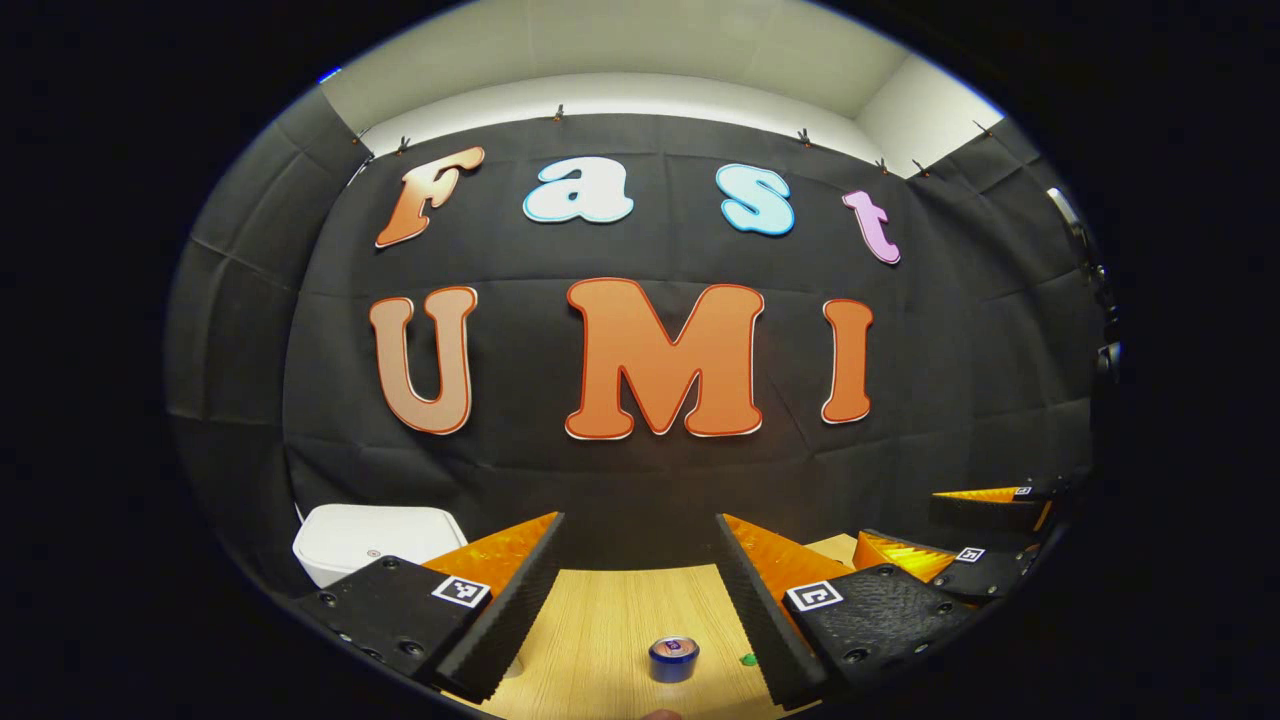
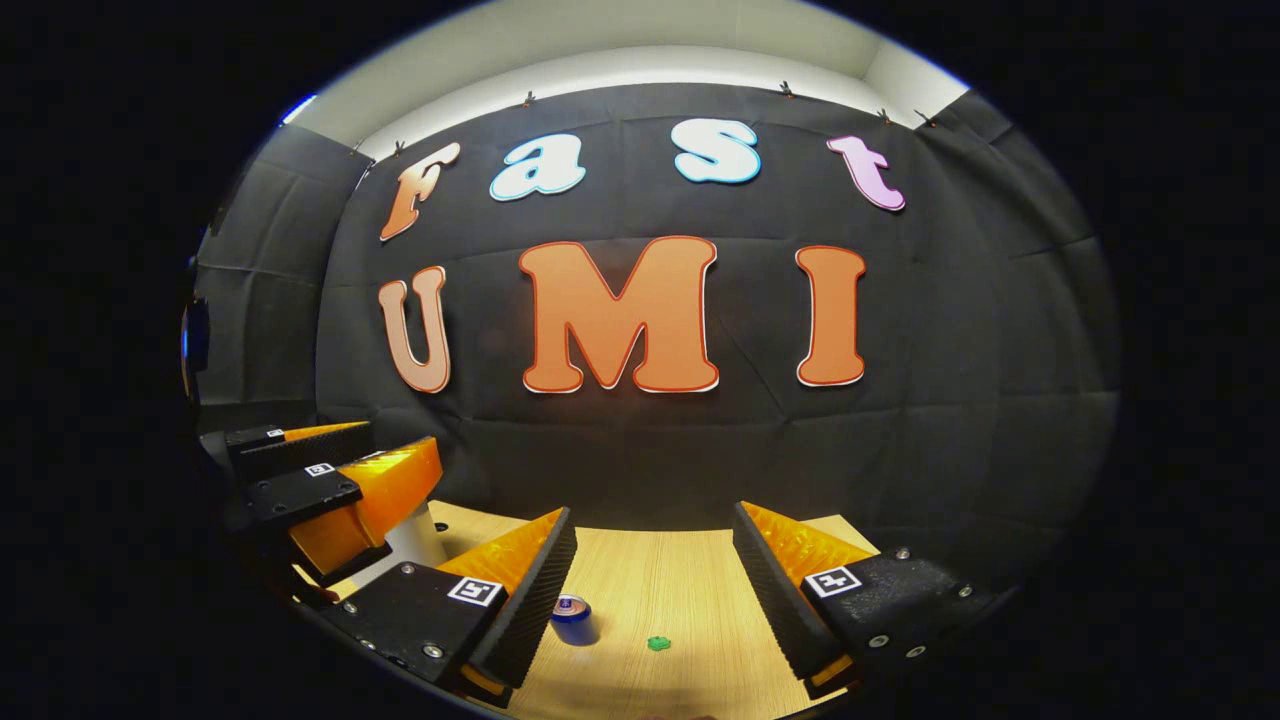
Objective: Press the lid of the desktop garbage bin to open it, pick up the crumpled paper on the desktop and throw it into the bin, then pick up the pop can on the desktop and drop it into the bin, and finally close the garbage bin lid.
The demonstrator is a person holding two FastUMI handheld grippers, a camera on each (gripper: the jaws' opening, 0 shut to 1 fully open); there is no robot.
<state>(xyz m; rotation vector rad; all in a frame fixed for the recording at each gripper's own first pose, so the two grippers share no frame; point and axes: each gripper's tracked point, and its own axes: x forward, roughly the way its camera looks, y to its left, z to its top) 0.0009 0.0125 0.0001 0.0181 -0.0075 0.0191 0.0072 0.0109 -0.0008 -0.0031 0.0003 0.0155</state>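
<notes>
Both grippers hang above the pale wooden desktop (image 1: 600, 620), jaws spread wide and gripping nothing. The white rounded plastic garbage bin (image 1: 375, 537), lid down, sits at the far left, just beyond the left gripper (image 1: 640, 600), so that hand looks nearer for the press. The small blue pop can (image 2: 574, 618) stands upright, low beside the right gripper (image 2: 655, 595). I cannot make out the crumpled paper.

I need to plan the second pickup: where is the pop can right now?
In the left gripper view the pop can stands upright on the wooden desktop, low between the open left tool fingers, with a small green bit to its right.
</notes>
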